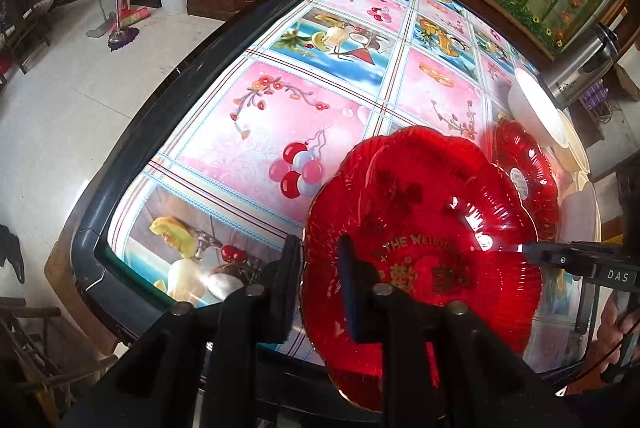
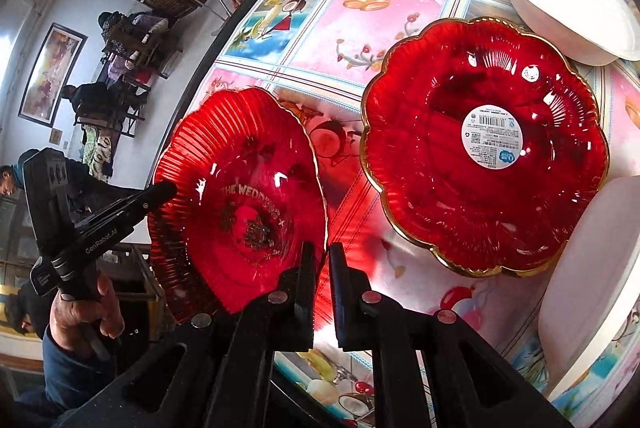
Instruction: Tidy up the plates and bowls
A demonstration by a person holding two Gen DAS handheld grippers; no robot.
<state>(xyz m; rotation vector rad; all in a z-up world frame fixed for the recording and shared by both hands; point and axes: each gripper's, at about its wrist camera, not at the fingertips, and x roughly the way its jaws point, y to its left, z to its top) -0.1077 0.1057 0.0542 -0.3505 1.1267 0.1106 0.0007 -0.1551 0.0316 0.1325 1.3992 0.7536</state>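
Note:
A red scalloped plate (image 1: 420, 228) lettered "THE WEDDING" lies tilted at the near edge of the table (image 1: 280, 116), partly overhanging it. My left gripper (image 1: 318, 288) straddles its left rim with open jaws, one finger over the plate and the other outside it. My right gripper (image 2: 322, 288) is nearly closed and pinches the opposite rim of this plate (image 2: 240, 196); in the left wrist view its tip (image 1: 530, 252) meets the rim. The left gripper (image 2: 168, 190) reaches the plate from the left, held by a hand. A second red plate (image 2: 480, 148), gold-rimmed with a round sticker, lies flat farther right.
A white bowl (image 2: 560, 0) sits beyond the second red plate (image 1: 524, 168), and another white dish (image 2: 592, 288) beside it at the right. A steel kettle (image 1: 584, 68) stands off the table's right side. People sit on chairs (image 2: 120, 76) in the room.

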